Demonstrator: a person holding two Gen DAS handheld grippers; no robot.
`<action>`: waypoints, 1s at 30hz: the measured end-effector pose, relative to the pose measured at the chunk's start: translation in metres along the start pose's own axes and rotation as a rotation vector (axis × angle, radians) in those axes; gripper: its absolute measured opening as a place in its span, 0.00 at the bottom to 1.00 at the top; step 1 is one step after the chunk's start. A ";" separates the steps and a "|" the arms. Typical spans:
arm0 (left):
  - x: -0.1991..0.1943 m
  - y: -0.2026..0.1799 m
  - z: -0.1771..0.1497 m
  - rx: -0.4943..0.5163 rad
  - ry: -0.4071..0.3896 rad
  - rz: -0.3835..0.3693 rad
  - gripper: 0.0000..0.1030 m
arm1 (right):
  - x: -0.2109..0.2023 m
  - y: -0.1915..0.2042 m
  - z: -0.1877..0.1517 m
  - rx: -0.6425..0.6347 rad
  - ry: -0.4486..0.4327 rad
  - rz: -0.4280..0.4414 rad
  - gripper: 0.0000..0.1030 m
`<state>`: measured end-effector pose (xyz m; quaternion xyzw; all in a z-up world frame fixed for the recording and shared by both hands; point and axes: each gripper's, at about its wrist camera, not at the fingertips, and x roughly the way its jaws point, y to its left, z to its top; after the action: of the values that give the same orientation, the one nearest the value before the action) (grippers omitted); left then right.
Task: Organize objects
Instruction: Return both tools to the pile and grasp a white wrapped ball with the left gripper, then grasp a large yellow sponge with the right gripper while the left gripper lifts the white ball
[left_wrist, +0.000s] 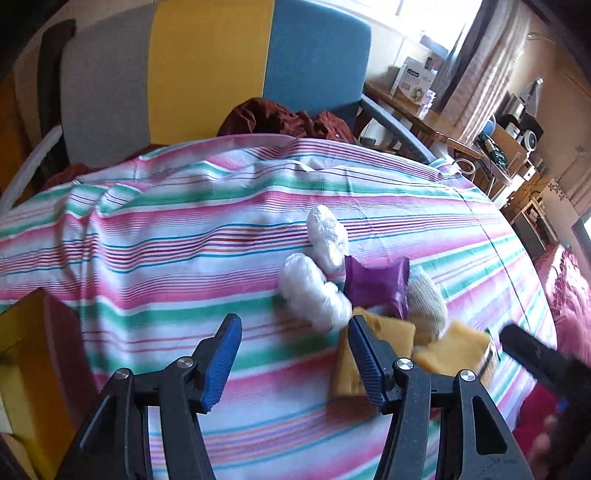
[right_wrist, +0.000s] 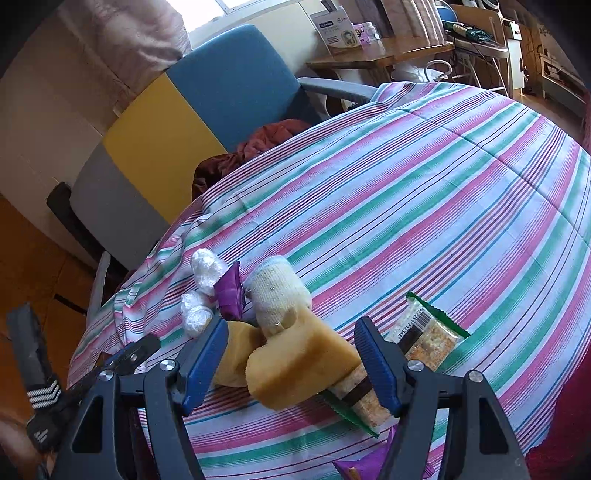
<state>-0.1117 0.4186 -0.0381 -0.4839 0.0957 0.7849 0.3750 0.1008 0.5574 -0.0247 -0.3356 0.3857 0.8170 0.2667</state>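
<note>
A cluster of small objects lies on the striped tablecloth (left_wrist: 184, 229). It holds two white plastic-wrapped bundles (left_wrist: 314, 288) (right_wrist: 199, 288), a purple snack packet (left_wrist: 376, 284) (right_wrist: 229, 291), a cream rolled sock (left_wrist: 424, 299) (right_wrist: 277, 291), two yellow sponges (left_wrist: 391, 332) (right_wrist: 303, 362) and clear-wrapped cracker packs with green edges (right_wrist: 424, 336). My left gripper (left_wrist: 295, 354) is open and empty, just before the left side of the cluster. My right gripper (right_wrist: 291, 365) is open, its jaws on either side of a yellow sponge and a cracker pack.
A chair with grey, yellow and blue panels (left_wrist: 207, 62) stands behind the table with a dark red cloth (left_wrist: 288, 118) on its seat. A wooden desk with boxes (right_wrist: 369, 44) is further back. Another purple packet (right_wrist: 365, 465) lies near the front table edge.
</note>
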 end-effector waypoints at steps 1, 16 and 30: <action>0.009 0.000 0.005 -0.021 0.013 -0.008 0.59 | 0.000 0.000 0.000 0.000 0.002 0.004 0.70; 0.052 -0.002 -0.010 0.022 0.048 0.038 0.33 | 0.005 0.001 0.001 -0.007 0.013 -0.001 0.70; -0.037 0.001 -0.079 0.099 -0.010 0.024 0.33 | 0.008 0.018 -0.003 -0.094 0.017 0.028 0.70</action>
<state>-0.0489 0.3590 -0.0481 -0.4596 0.1382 0.7861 0.3895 0.0848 0.5464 -0.0242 -0.3491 0.3537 0.8350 0.2362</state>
